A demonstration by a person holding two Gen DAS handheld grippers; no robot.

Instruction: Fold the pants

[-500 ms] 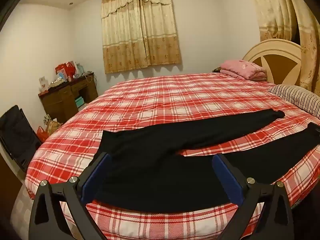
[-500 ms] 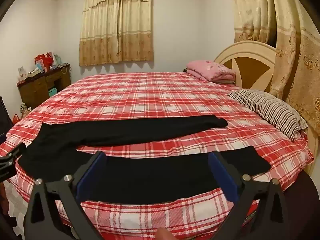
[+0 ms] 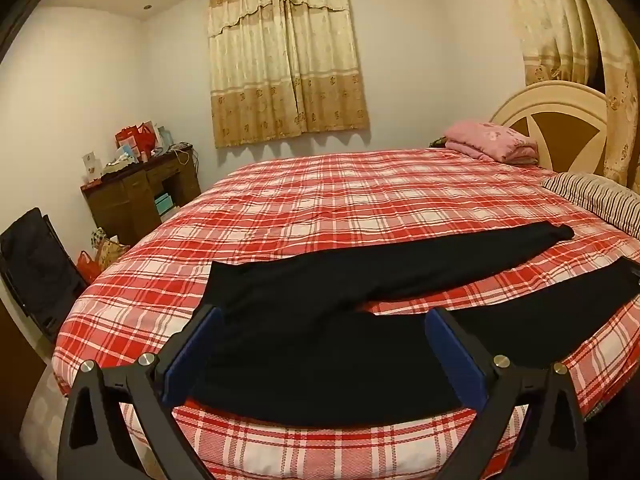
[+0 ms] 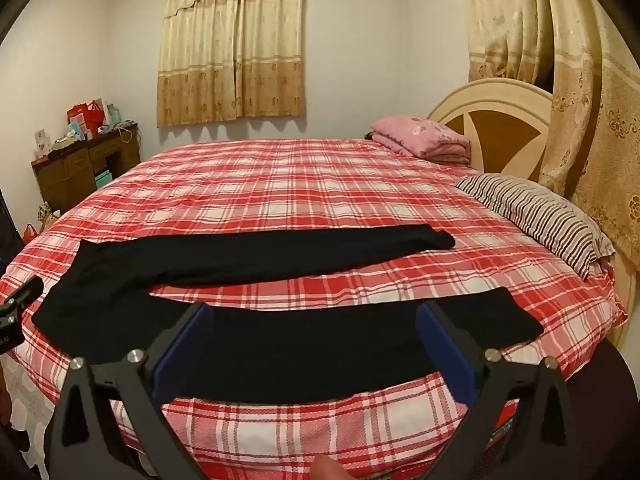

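Note:
Black pants (image 3: 320, 320) (image 4: 280, 340) lie flat on a red plaid bed (image 3: 340, 200) (image 4: 300, 184), waist to the left, the two legs spread apart toward the right. My left gripper (image 3: 322, 316) hovers open above the hip and crotch area near the bed's front edge, nothing between its blue pads. My right gripper (image 4: 314, 312) hangs open over the near leg, also holding nothing. The left gripper's tip (image 4: 18, 300) shows at the left edge of the right wrist view, beside the waist.
A striped pillow (image 4: 536, 212) and a folded pink blanket (image 4: 424, 136) lie by the round headboard (image 4: 492, 120) at the right. A cluttered wooden desk (image 3: 140, 192) and a black case (image 3: 36, 268) stand left of the bed. A fingertip (image 4: 326, 470) shows at the bottom.
Both views have shifted only slightly; the pants lie as before and both grippers stay wide open.

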